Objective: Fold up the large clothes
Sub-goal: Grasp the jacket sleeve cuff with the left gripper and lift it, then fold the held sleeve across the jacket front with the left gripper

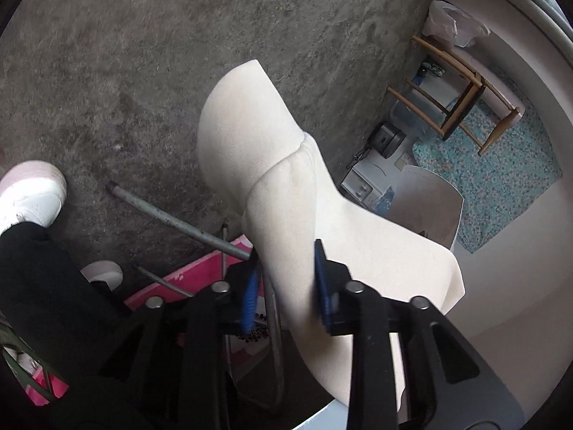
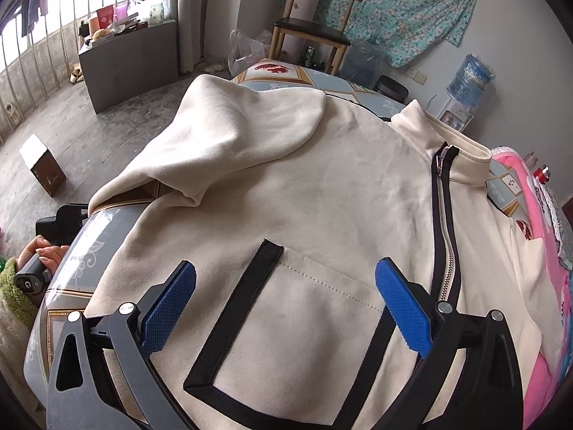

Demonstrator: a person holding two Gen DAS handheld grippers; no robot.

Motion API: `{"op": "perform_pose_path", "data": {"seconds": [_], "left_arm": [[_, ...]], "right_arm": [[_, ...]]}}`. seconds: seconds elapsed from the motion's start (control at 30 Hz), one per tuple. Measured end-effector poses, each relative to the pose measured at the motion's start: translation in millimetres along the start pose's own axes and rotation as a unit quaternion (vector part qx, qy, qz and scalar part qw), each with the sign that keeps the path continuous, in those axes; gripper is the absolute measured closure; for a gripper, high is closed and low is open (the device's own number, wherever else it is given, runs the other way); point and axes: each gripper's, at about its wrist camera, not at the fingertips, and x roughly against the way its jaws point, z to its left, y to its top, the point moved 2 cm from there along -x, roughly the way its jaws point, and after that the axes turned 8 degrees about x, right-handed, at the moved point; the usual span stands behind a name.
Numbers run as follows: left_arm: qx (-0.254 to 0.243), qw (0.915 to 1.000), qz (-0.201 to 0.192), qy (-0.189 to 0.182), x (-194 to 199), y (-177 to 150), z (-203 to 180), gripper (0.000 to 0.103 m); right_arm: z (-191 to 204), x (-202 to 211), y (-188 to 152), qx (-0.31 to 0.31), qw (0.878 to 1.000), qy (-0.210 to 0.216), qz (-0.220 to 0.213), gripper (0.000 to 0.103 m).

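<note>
A cream zip jacket [image 2: 286, 186] with black trim lies front-up on a table with a patterned cover [image 2: 86, 251]. One sleeve [image 2: 232, 136] is bunched across its upper left. My right gripper [image 2: 286, 274] hovers open just over the black-edged pocket [image 2: 286, 308], its blue pads [image 2: 172, 304] wide apart and holding nothing. In the left wrist view my left gripper [image 1: 286, 286] is shut on a cream sleeve [image 1: 286, 215] just behind its ribbed cuff [image 1: 243, 125], which sticks out past the fingers over the concrete floor [image 1: 143, 53].
A person's hand [image 2: 46, 254] grips the left handle beside the table edge. White shoes [image 1: 32, 197], a black trouser leg and metal table legs [image 1: 179, 222] lie below. Pink fabric [image 2: 530, 215] lies at the table's right. Beyond it stand a wooden chair [image 2: 311, 32] and a cardboard box [image 2: 43, 165].
</note>
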Motion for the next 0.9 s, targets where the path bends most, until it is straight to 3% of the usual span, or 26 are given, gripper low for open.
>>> {"op": "perform_pose_path", "data": {"seconds": [0.1, 0.13, 0.2, 0.27, 0.3, 0.4, 0.43, 0.5, 0.6, 0.67, 0.73, 0.9], "left_arm": [[-0.077, 0.9944, -0.069, 0.022, 32, -6, -38, 0.092], [-0.116, 0.9870, -0.104, 0.038, 47, -14, -57, 0.093], [-0.204, 0.9610, -0.172, 0.073, 76, -40, -98, 0.094], [-0.301, 0.9190, -0.237, 0.092, 103, -87, -144, 0.097], [-0.354, 0.8922, -0.264, 0.097, 114, -118, -168, 0.097], [-0.509, 0.7971, -0.309, 0.102, 123, -229, -226, 0.097], [-0.555, 0.7675, -0.306, 0.096, 119, -268, -241, 0.097], [-0.630, 0.7195, -0.280, 0.086, 100, -338, -259, 0.097], [-0.708, 0.6655, -0.219, 0.088, 49, -416, -265, 0.097], [-0.741, 0.6400, -0.176, 0.103, 8, -448, -257, 0.097], [-0.759, 0.6249, -0.132, 0.126, -37, -465, -240, 0.097], [-0.758, 0.6078, -0.063, 0.229, -130, -453, -175, 0.097]], "right_arm": [[-10, 0, -4, -0.019, 1.000, 0.003, -0.007, 0.006], [-15, -1, -5, -0.028, 1.000, 0.005, -0.010, 0.006], [-25, -3, -8, -0.045, 0.999, 0.004, -0.015, 0.006], [-36, -2, -10, -0.064, 0.998, 0.006, -0.022, 0.006], [-41, 0, -11, -0.073, 0.997, 0.007, -0.026, 0.006], [-60, 12, -17, -0.108, 0.993, 0.017, -0.044, 0.009], [-66, 19, -21, -0.119, 0.991, 0.017, -0.052, 0.009], [-80, 29, -28, -0.137, 0.989, 0.013, -0.063, 0.009], [-105, 45, -46, -0.172, 0.982, 0.007, -0.079, 0.009], [-122, 54, -62, -0.194, 0.977, -0.007, -0.087, 0.009], [-139, 61, -81, -0.216, 0.972, -0.025, -0.091, 0.009], [-175, 58, -125, -0.266, 0.961, -0.040, -0.063, 0.009]]}}
